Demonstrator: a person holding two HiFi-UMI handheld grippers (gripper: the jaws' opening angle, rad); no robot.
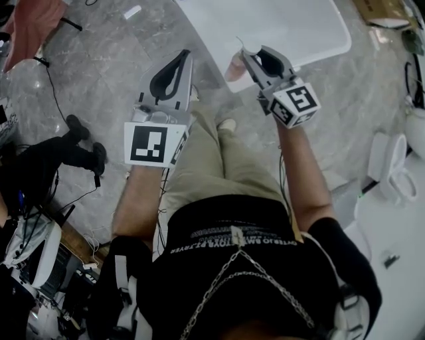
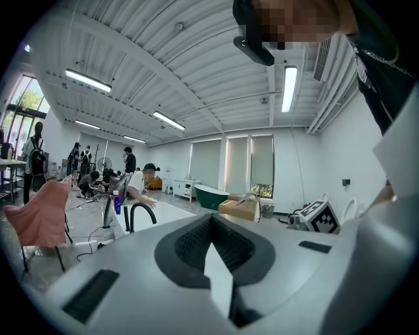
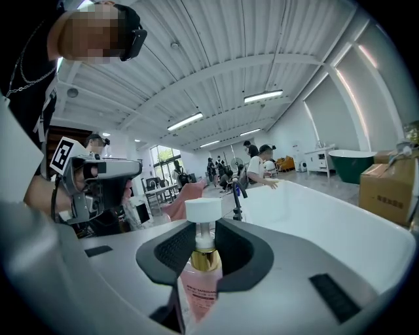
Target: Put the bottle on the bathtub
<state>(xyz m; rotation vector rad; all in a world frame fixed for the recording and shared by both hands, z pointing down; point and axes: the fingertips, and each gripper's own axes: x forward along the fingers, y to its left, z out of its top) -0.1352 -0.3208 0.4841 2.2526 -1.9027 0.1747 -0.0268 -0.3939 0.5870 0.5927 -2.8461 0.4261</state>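
A pink bottle (image 3: 198, 281) with a gold collar and white pump cap stands upright between the pads of my right gripper (image 3: 200, 247), which is shut on it. In the head view that bottle (image 1: 234, 67) hangs at the near rim of the white bathtub (image 1: 285, 30), above the floor, held by the right gripper (image 1: 248, 54). The bathtub (image 3: 314, 219) stretches ahead of the right gripper, with a black faucet (image 3: 238, 196) at its far side. My left gripper (image 1: 184, 56) is raised beside it, jaws shut with nothing in them. The left gripper (image 2: 211, 226) points across the room.
A white toilet (image 1: 393, 166) stands at the right, and cardboard boxes (image 1: 382, 10) lie beyond the tub. A pink cloth (image 1: 32, 26) drapes over a chair at the left, with cables (image 1: 56, 93) on the marble floor. Several people sit and stand in the background (image 2: 85, 176).
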